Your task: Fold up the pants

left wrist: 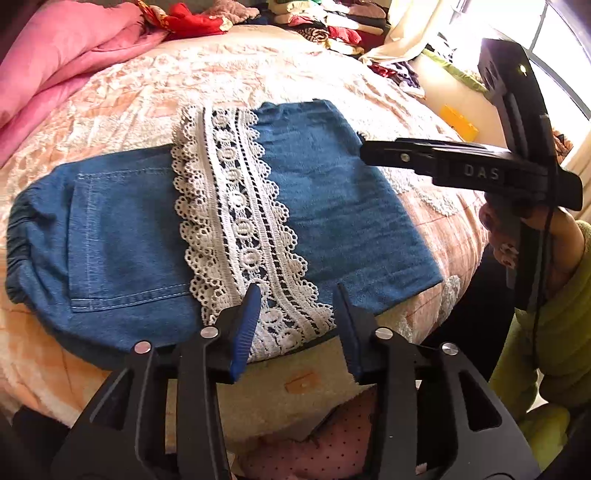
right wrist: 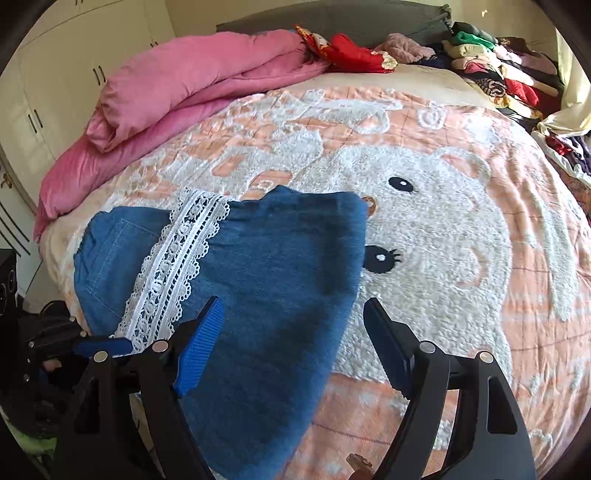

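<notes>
— Where, the pants (left wrist: 229, 229)?
— Folded on the bed (right wrist: 480, 295), blue denim with a white lace band (left wrist: 236, 221) across the middle, back pocket and gathered waistband toward the left in the left wrist view. Lying flat on a fuzzy peach blanket (left wrist: 110, 110) patterned with a big white bear face (right wrist: 436, 221), one folded edge just beside the bear's eyes.
— And the claws?
— Left claw (left wrist: 295, 325) spread wide, holding nothing, hovering over the near end of the lace at the bed's edge. Right claw (right wrist: 291, 350) also spread wide and holding nothing, above the folded denim; seen from the side in the left view, off to the right of the pants.
— Around the bed?
— Rumpled pink quilt (right wrist: 177, 92) along the far left side, red cloth (right wrist: 351, 55) beside it near the headboard (right wrist: 332, 18). Stacks of folded clothes (right wrist: 498, 62) at the far right corner. Cream cupboard doors (right wrist: 55, 92) behind the quilt. Bright window (left wrist: 554, 55) on the right.
</notes>
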Available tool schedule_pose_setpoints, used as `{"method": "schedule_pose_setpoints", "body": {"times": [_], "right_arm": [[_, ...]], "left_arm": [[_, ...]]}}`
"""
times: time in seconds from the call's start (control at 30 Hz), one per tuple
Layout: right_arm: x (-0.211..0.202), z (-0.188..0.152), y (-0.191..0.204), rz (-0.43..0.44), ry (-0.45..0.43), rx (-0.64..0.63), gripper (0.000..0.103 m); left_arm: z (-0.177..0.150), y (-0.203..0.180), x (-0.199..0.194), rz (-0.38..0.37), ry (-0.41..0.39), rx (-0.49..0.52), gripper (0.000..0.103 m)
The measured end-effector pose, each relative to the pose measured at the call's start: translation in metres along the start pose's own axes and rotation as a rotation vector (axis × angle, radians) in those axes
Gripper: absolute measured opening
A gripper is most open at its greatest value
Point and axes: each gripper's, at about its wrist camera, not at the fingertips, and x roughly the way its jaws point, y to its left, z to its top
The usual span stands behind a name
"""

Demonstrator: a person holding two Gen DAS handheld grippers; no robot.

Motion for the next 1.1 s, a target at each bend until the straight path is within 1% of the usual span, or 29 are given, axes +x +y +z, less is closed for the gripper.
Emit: {"method": "schedule_pose_setpoints", "body": {"times": [0.03, 0.07, 0.1, 0.13, 0.23, 0.4, 0.53, 0.6, 0.83, 1.0, 1.1], "right_arm": [[-0.002, 0.000, -0.001, -0.001, -0.003, 0.003, 0.077], [-0.004, -0.001, -0.001, -0.001, -0.006, 0.005, 0.077], [-0.007, -0.001, -0.001, 0.001, -0.010, 0.007, 0.087], [-0.008, 0.000, -0.001, 0.000, -0.014, 0.008, 0.092], [-0.015, 0.001, 0.002, -0.001, -0.035, 0.002, 0.093], [-0.022, 0.007, 0.013, 0.001, -0.054, -0.025, 0.093], [-0.025, 0.012, 0.025, 0.009, -0.064, -0.057, 0.093], [-0.027, 0.015, 0.032, 0.013, -0.067, -0.071, 0.093], [-0.028, 0.031, 0.055, 0.053, -0.073, -0.115, 0.093], [-0.022, 0.045, 0.076, 0.107, -0.062, -0.143, 0.093], [-0.017, 0.056, 0.093, 0.141, -0.053, -0.171, 0.093]], "left_arm": [[0.001, 0.001, -0.002, 0.001, -0.004, -0.002, 0.036], [0.001, 0.001, -0.004, 0.005, -0.009, -0.003, 0.040], [0.001, 0.002, -0.006, 0.017, -0.014, -0.004, 0.046], [0.002, 0.003, -0.008, 0.023, -0.018, -0.006, 0.048], [0.002, 0.008, -0.016, 0.033, -0.037, -0.019, 0.052], [0.002, 0.019, -0.030, 0.054, -0.070, -0.047, 0.063], [0.001, 0.032, -0.044, 0.081, -0.102, -0.079, 0.067], [0.000, 0.039, -0.051, 0.096, -0.118, -0.101, 0.078], [-0.011, 0.072, -0.070, 0.126, -0.154, -0.184, 0.081], [-0.026, 0.098, -0.078, 0.140, -0.156, -0.258, 0.081], [-0.036, 0.114, -0.080, 0.132, -0.153, -0.312, 0.081]]}}
